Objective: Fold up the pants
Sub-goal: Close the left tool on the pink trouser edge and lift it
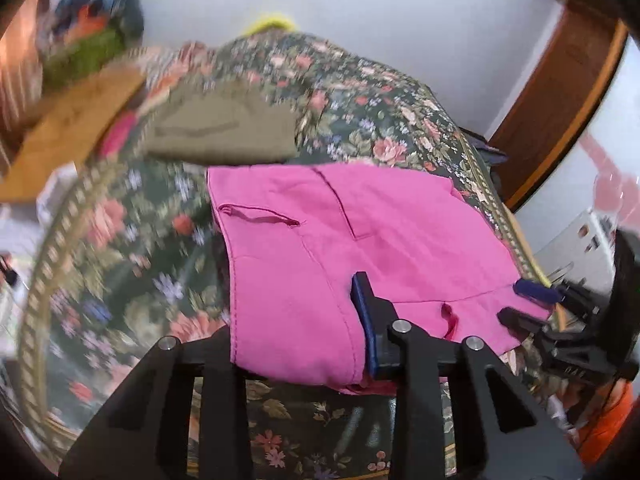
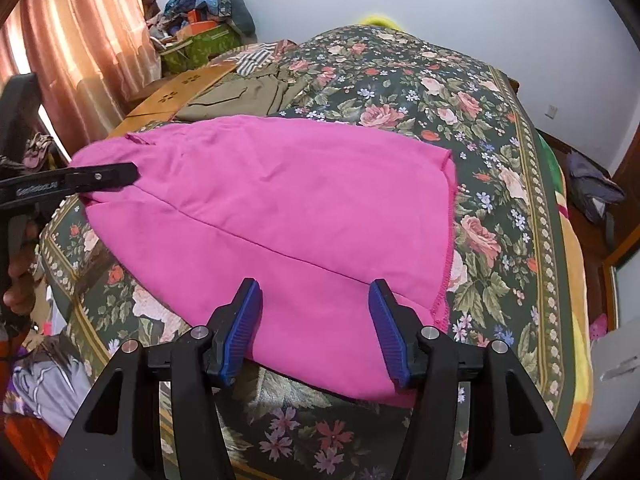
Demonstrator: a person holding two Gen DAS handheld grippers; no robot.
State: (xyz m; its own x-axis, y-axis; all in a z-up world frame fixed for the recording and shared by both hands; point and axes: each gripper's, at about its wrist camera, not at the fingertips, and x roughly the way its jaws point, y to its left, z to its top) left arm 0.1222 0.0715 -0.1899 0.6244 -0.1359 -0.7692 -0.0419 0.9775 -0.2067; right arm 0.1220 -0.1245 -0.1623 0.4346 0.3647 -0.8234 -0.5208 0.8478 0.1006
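The pink pants [image 2: 264,216] lay flat on the flowery bedspread [image 2: 500,128], in the middle of the bed. They already looked folded at least once, because they made a short, wide shape and not two long legs. In the left view you could see a pocket slit at about 9 o'clock and the fly seam near 12 o'clock. I think you were partway done: one more fold, or some smoothing, was probably left. I can't tell how many layers were stacked.

Your right gripper [image 2: 316,328] sat low at 6 o'clock in its own view, aimed along the bed. Its two blue pads [image 2: 384,332] stood wide apart, with pink cloth lying between them, and they were not squeezing it.

Your left gripper [image 1: 362,320] was at 6 o'clock in its view, at the near edge of the pants. Only one blue pad showed, and pink cloth covered the place where the other would be. So I can't say if it was pinching the cloth or not. In the right view it reached in from 9 o'clock, with its tip touching the far left corner of the pants.

A folded brown garment [image 2: 244,96] lay further up the bed, near 11 o'clock, apart from the pink pants.
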